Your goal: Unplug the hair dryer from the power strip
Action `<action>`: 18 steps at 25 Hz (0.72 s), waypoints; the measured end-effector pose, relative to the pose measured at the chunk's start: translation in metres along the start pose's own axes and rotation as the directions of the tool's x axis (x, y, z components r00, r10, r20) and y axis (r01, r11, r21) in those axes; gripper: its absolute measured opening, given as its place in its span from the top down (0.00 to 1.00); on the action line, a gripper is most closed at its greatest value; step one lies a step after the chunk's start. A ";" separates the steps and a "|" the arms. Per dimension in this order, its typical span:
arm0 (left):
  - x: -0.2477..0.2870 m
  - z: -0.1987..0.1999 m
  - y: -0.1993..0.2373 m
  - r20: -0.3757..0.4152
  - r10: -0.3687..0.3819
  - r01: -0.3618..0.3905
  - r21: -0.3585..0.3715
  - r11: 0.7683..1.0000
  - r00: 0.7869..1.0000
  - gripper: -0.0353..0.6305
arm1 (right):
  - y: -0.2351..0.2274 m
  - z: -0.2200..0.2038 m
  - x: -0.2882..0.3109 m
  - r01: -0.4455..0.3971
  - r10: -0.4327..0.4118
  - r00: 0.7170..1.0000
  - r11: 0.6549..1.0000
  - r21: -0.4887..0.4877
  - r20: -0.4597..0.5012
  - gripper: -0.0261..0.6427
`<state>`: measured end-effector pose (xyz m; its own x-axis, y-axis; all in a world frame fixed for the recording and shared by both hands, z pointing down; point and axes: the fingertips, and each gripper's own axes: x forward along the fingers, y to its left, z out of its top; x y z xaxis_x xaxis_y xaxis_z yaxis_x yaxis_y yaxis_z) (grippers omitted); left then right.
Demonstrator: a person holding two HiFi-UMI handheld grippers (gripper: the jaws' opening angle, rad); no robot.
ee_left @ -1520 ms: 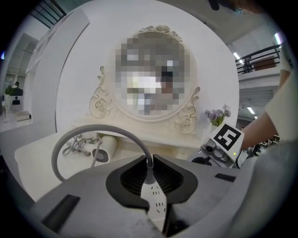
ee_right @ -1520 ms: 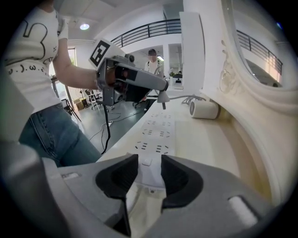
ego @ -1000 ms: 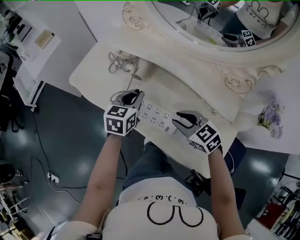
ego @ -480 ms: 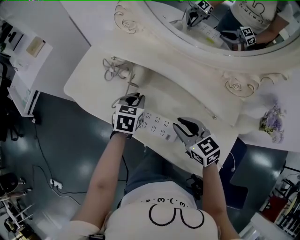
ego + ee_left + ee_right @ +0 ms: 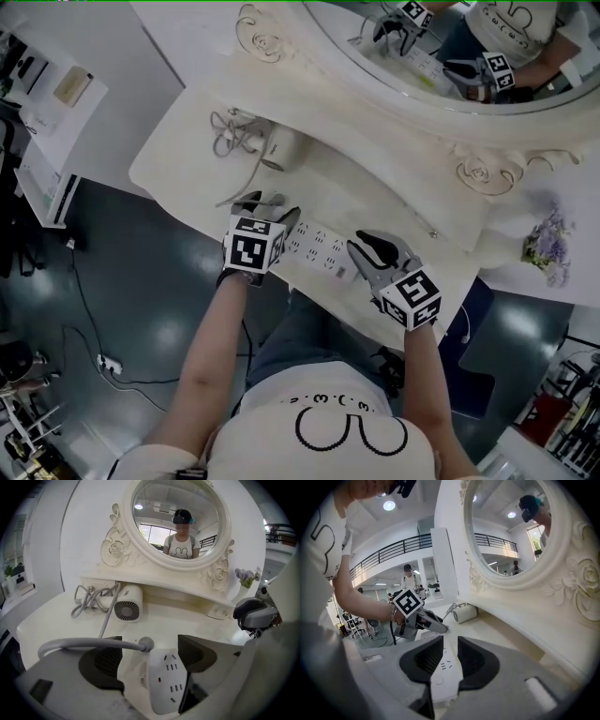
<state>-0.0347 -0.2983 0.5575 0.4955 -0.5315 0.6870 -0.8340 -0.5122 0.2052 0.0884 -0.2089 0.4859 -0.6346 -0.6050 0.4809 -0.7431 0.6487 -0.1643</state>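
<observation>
Looking down from the head view, the power strip [image 5: 317,248] lies on the pale vanity top [image 5: 187,159] between both tools: the left gripper [image 5: 270,208] at its 9 o'clock end, the right gripper [image 5: 361,251] at its 3 o'clock end. The hair dryer [image 5: 279,148] lies at 12 o'clock from the left gripper, with its coiled cord [image 5: 230,131] just beside it at 9 o'clock.

In the left gripper view, the jaws stand apart with the strip's end [image 5: 165,681] between them. A grey cord [image 5: 89,643] sweeps in from 9 o'clock and ends in a rounded knob at the strip's far tip. Whether it sits in a socket cannot be told. The dryer [image 5: 127,604] lies at 11 o'clock, vent toward the camera.

In the right gripper view, the jaws are clamped on the strip's other end [image 5: 445,677], a pad against each side.
</observation>
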 end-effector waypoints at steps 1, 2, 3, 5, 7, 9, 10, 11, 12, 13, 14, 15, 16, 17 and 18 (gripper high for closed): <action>-0.002 -0.003 0.000 0.005 0.000 0.000 -0.010 1.000 1.000 0.40 | 0.000 0.000 0.000 0.009 -0.009 1.000 1.000 0.004 0.007 0.82; -0.005 -0.006 0.001 0.008 0.001 -0.001 -0.017 1.000 1.000 0.40 | -0.001 0.000 0.000 0.023 -0.023 1.000 1.000 0.008 0.014 0.82; -0.007 -0.010 0.001 0.009 0.005 -0.005 -0.023 1.000 1.000 0.40 | -0.002 0.000 -0.001 0.039 -0.039 0.999 0.999 0.013 0.022 0.82; -0.013 -0.019 0.002 0.015 0.017 -0.016 -0.038 0.999 1.000 0.40 | -0.003 0.000 -0.004 0.067 -0.068 0.997 0.998 0.019 0.039 0.82; -0.022 -0.029 0.002 0.026 0.032 -0.030 -0.057 0.998 0.999 0.40 | -0.001 0.001 -0.009 0.081 -0.083 0.995 0.996 0.025 0.062 0.80; -0.031 -0.036 0.002 0.039 0.047 -0.043 -0.076 0.996 0.998 0.40 | 0.002 0.002 -0.015 0.094 -0.096 0.992 0.995 0.027 0.084 0.80; -0.036 -0.038 0.001 0.046 0.052 -0.048 -0.083 0.995 0.998 0.40 | 0.004 0.002 -0.019 0.107 -0.108 0.990 0.994 0.022 0.092 0.80; -0.040 -0.040 -0.001 0.052 0.057 -0.052 -0.088 0.995 0.997 0.40 | 0.005 0.002 -0.023 0.121 -0.122 0.988 0.993 0.014 0.098 0.80; -0.045 -0.042 -0.004 0.059 0.060 -0.054 -0.090 0.994 0.996 0.40 | 0.008 0.002 -0.028 0.137 -0.136 0.985 0.991 0.006 0.104 0.80; -0.051 -0.044 -0.008 0.067 0.062 -0.056 -0.089 0.994 0.996 0.40 | 0.011 0.002 -0.034 0.152 -0.151 0.982 0.988 0.000 0.114 0.80; -0.056 -0.046 -0.012 0.076 0.064 -0.057 -0.086 0.995 0.995 0.40 | 0.014 0.002 -0.040 0.167 -0.165 0.978 0.986 -0.006 0.125 0.81; -0.062 -0.047 -0.015 0.087 0.067 -0.060 -0.080 0.995 0.994 0.40 | 0.016 0.003 -0.047 0.185 -0.182 0.974 0.983 -0.011 0.137 0.82; -0.067 -0.047 -0.019 0.101 0.070 -0.063 -0.072 0.995 0.992 0.40 | 0.019 0.004 -0.053 0.204 -0.199 0.968 0.979 -0.018 0.149 0.85; -0.074 -0.046 -0.022 0.120 0.075 -0.067 -0.063 0.996 0.990 0.40 | 0.021 0.004 -0.060 0.224 -0.217 0.963 0.974 -0.027 0.160 0.90; -0.081 -0.045 -0.025 0.143 0.078 -0.071 -0.055 0.996 0.987 0.40 | 0.023 0.005 -0.067 0.241 -0.232 0.958 0.970 -0.037 0.169 0.96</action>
<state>-0.0643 -0.2123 0.5280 0.4584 -0.6608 0.5944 -0.8791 -0.4353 0.1941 0.1126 -0.1558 0.4458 -0.4716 -0.8081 0.3529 -0.8658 0.5002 -0.0115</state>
